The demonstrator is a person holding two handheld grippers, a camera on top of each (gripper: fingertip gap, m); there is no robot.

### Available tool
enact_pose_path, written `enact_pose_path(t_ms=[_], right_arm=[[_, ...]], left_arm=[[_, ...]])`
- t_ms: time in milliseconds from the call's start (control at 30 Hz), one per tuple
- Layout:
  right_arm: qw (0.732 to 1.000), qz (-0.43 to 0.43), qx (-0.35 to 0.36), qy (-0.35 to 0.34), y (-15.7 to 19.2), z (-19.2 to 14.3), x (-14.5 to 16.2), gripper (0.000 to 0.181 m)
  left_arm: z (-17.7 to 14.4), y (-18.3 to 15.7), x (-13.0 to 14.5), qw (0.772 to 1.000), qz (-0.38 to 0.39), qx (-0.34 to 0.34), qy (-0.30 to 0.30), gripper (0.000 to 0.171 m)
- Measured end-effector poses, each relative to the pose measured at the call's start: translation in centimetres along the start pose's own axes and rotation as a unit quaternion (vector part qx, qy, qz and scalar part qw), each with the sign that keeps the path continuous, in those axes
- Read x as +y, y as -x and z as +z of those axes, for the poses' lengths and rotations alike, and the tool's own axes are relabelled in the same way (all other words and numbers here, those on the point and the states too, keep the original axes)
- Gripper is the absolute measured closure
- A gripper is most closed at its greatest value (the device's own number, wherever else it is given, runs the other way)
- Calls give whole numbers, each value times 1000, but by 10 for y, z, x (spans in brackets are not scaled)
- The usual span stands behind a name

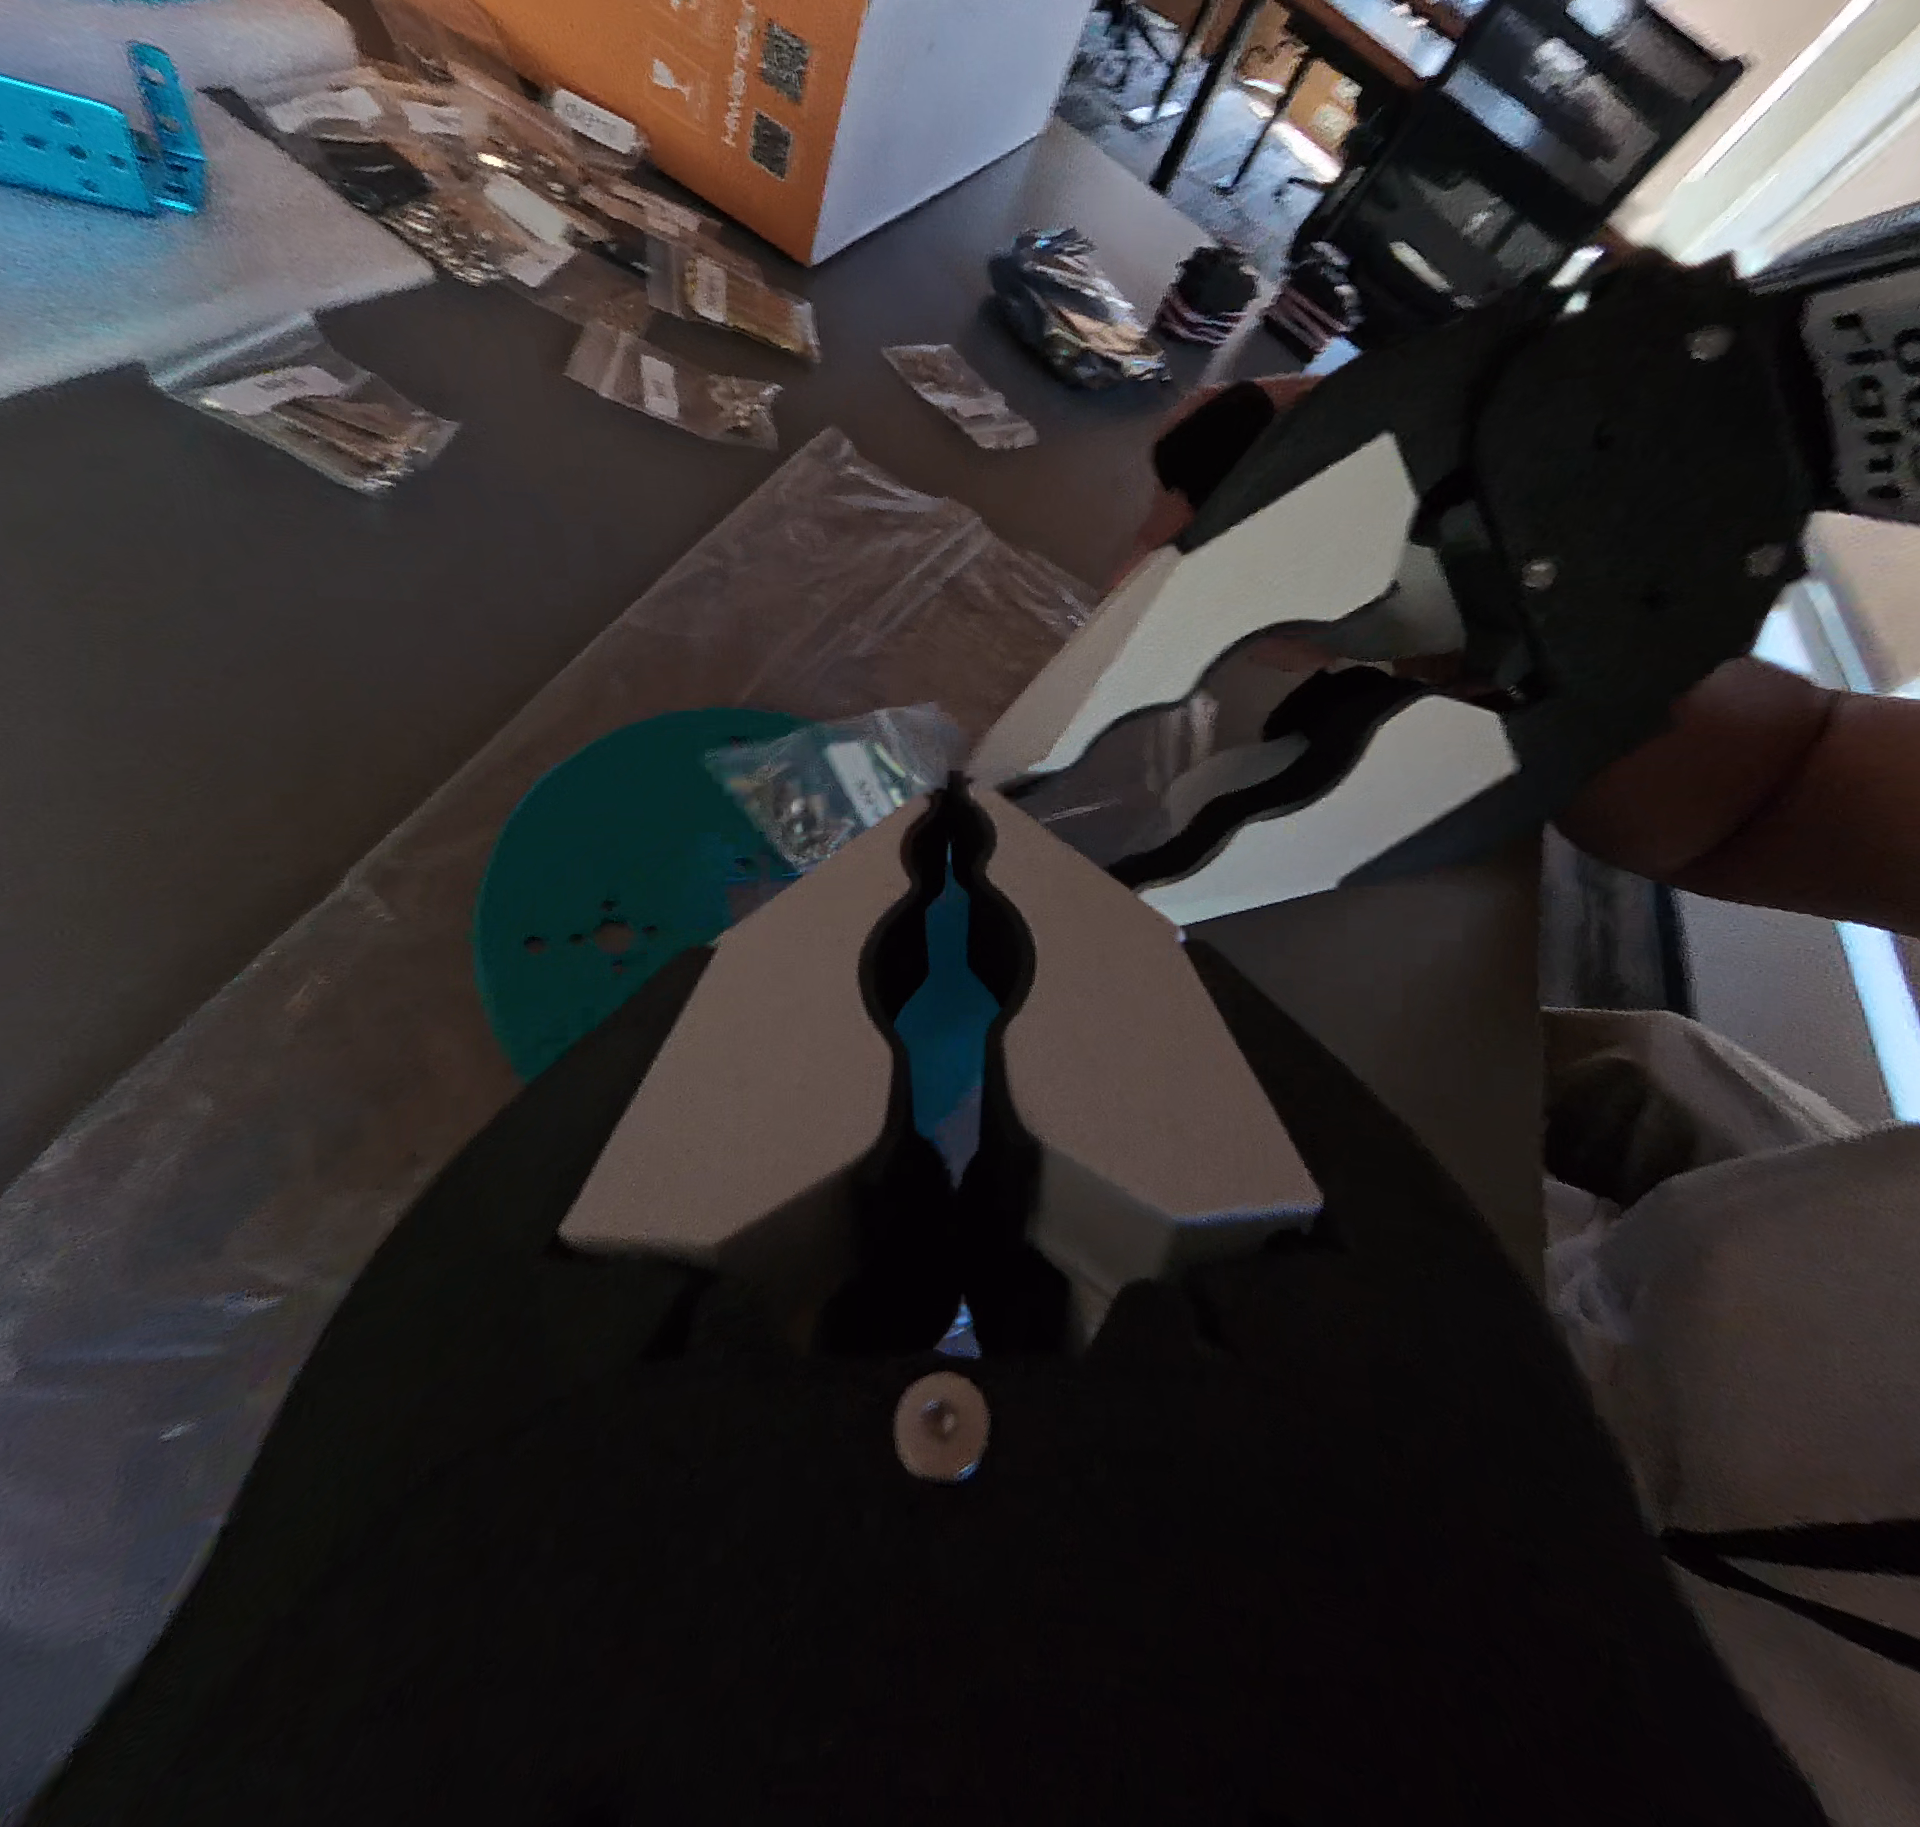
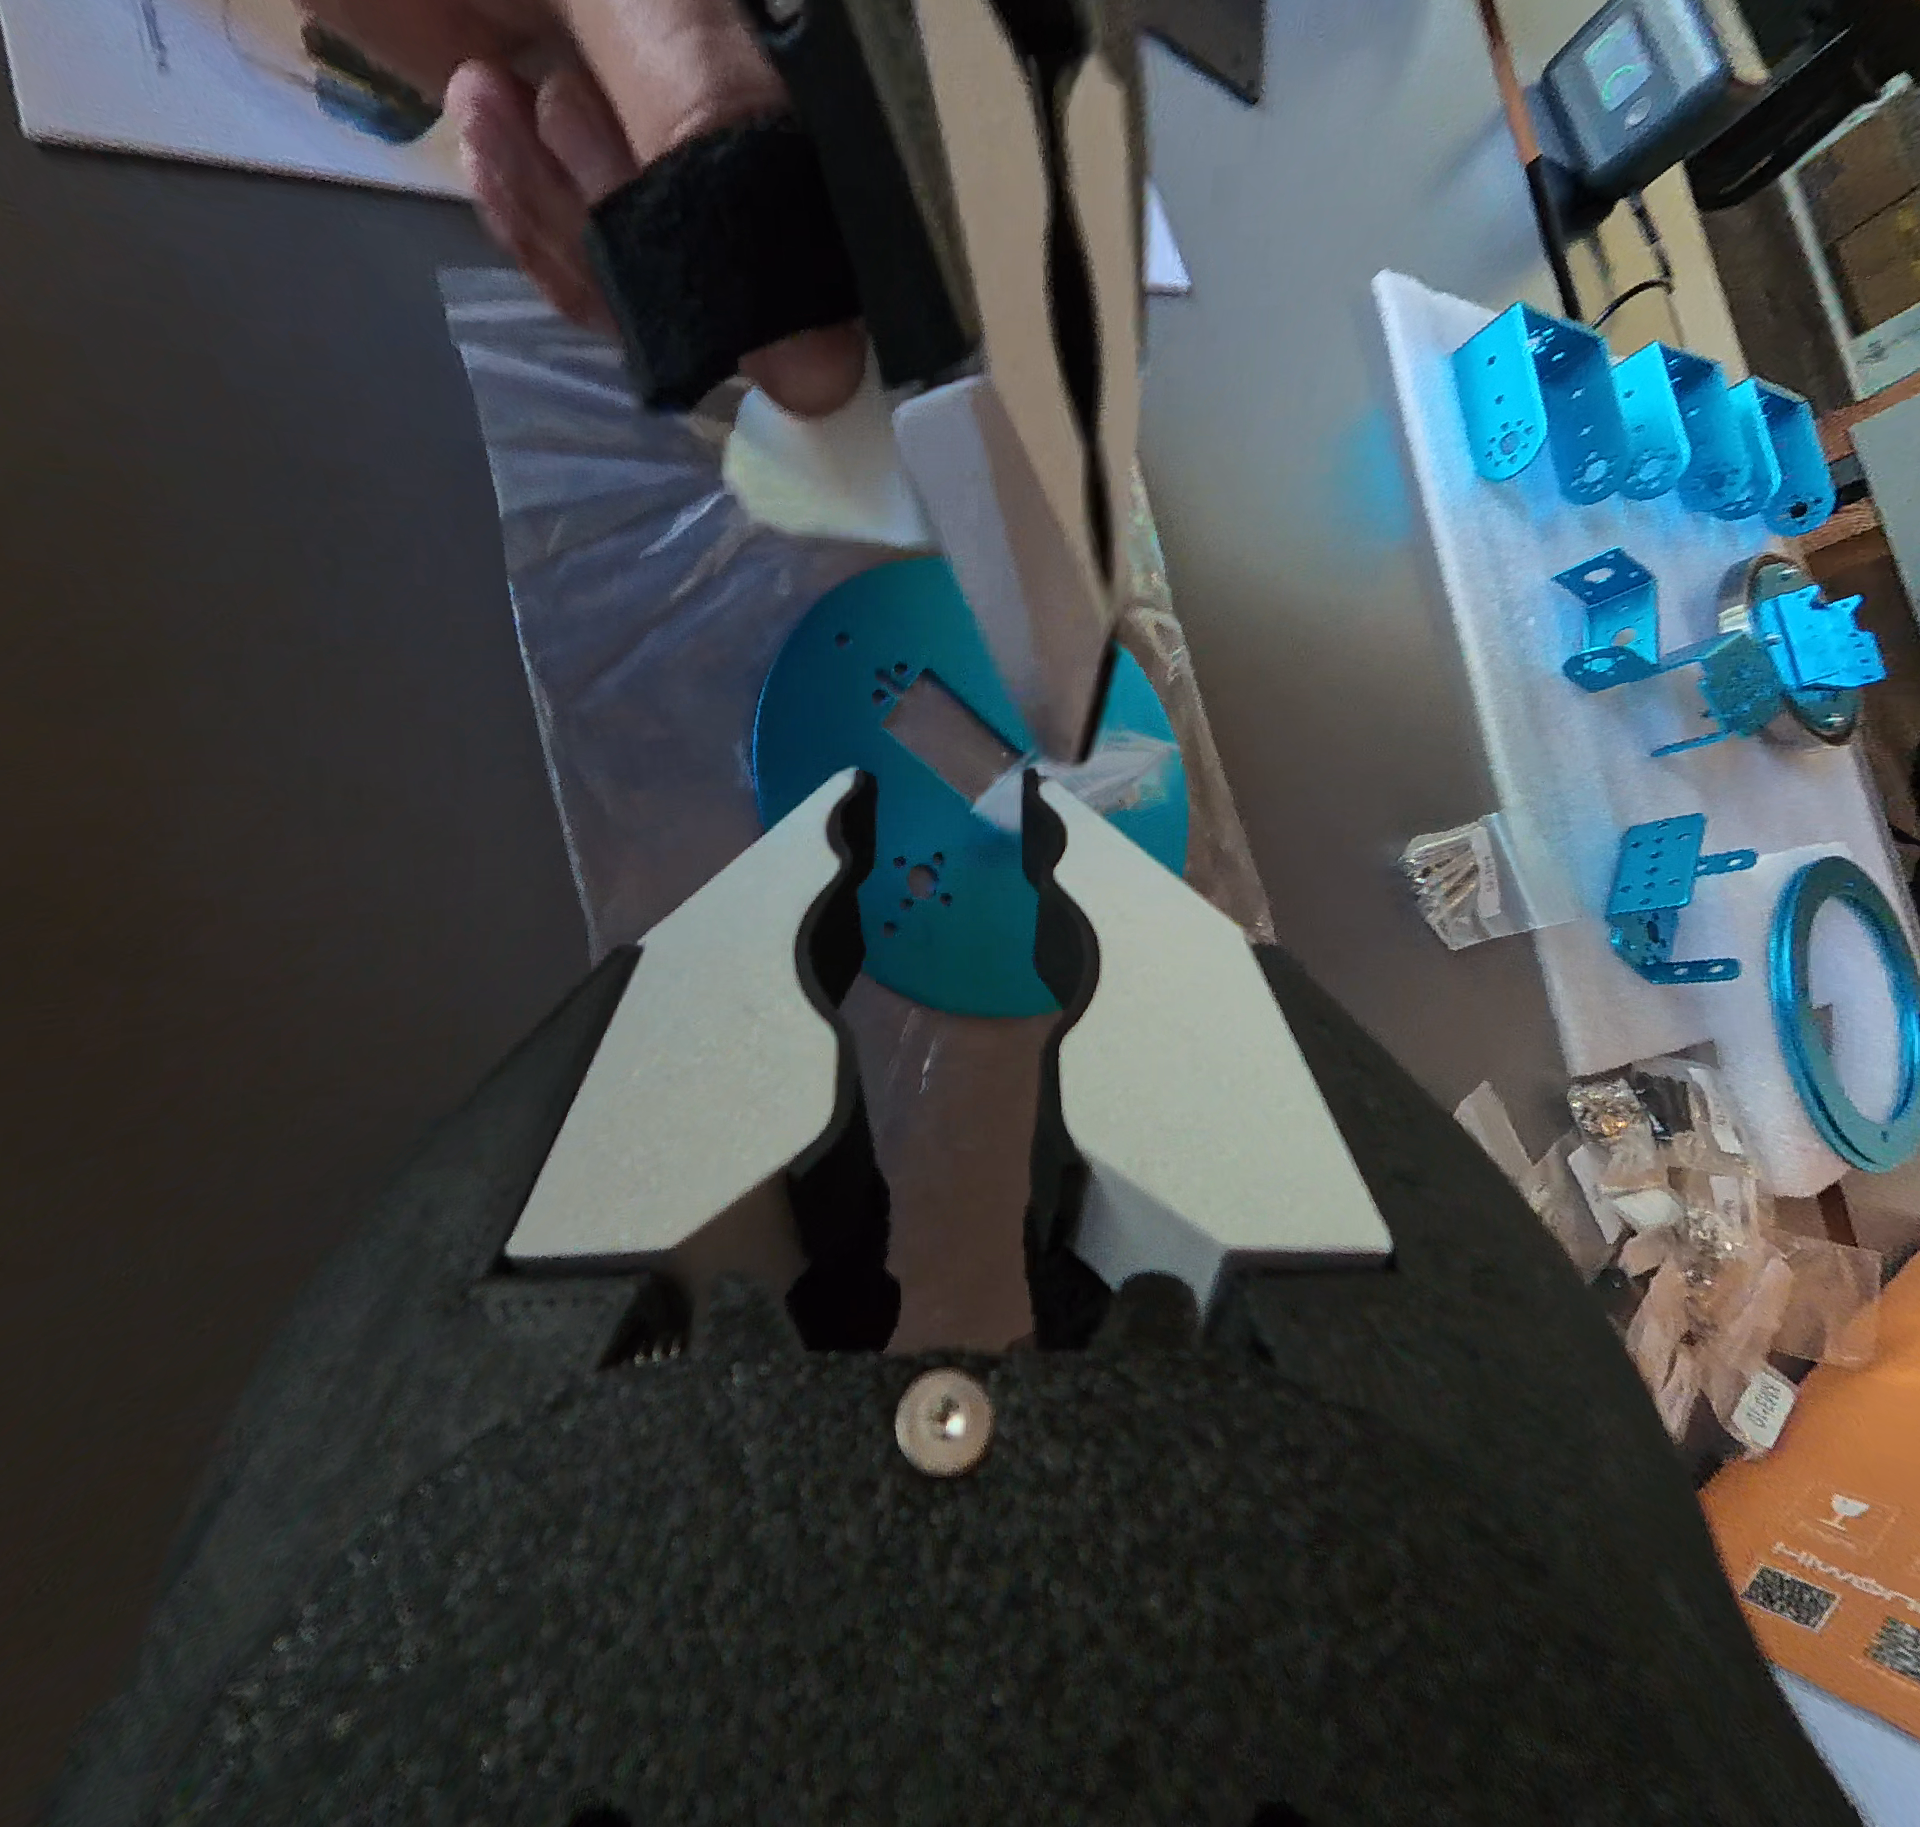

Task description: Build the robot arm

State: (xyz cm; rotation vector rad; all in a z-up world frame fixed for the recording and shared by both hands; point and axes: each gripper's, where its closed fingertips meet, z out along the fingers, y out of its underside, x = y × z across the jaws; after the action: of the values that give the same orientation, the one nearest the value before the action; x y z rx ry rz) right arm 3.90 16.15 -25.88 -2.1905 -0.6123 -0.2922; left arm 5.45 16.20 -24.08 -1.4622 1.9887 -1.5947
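Note:
My left gripper is shut, its tips pinching the corner of a small clear bag of screws. The bag lies over a teal round plate with holes, which rests on a large clear plastic bag. In the right wrist view the left gripper comes down from above onto the small bag over the plate. My right gripper is open and empty, its jaws apart just above the plate, one fingertip close to the small bag. It also shows in the left wrist view, right beside the left tips.
An orange and white cardboard box stands at the back with several small hardware bags before it. A white foam tray carries blue brackets and a blue ring. A hand holds the left gripper.

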Motion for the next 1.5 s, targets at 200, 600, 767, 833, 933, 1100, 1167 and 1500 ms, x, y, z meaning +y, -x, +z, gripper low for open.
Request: enact_pose_path(t_ms=[200,600,767,833,933,1100,1167,1500], right_arm=[[1000,5,15,-1,-2,3,0,144],[997,43,59,19,-15,13,6,160],[998,53,40,15,-17,7,9,174],[997,70,8,7,-16,6,10,176],[994,100,-40,-10,-18,1,15,178],[980,111,-151,-72,-10,-18,18,179],[967,110,-200,-116,-5,-30,15,179],[910,154,-314,-224,2,-63,-1,180]], left_arm=[[-7,-6,-3,999,-8,35,3,171],[-4,7,-5,1000,-21,-6,-14,171],[1,5,-6,1000,-23,4,-19,171],[2,3,-6,999,-30,20,-17,171],[-11,22,-21,997,-50,-6,-54,164],[-57,44,-53,990,-61,-50,-120,160],[-77,39,-59,986,-60,-66,-144,160],[-131,-71,53,993,49,-44,-100,150]])
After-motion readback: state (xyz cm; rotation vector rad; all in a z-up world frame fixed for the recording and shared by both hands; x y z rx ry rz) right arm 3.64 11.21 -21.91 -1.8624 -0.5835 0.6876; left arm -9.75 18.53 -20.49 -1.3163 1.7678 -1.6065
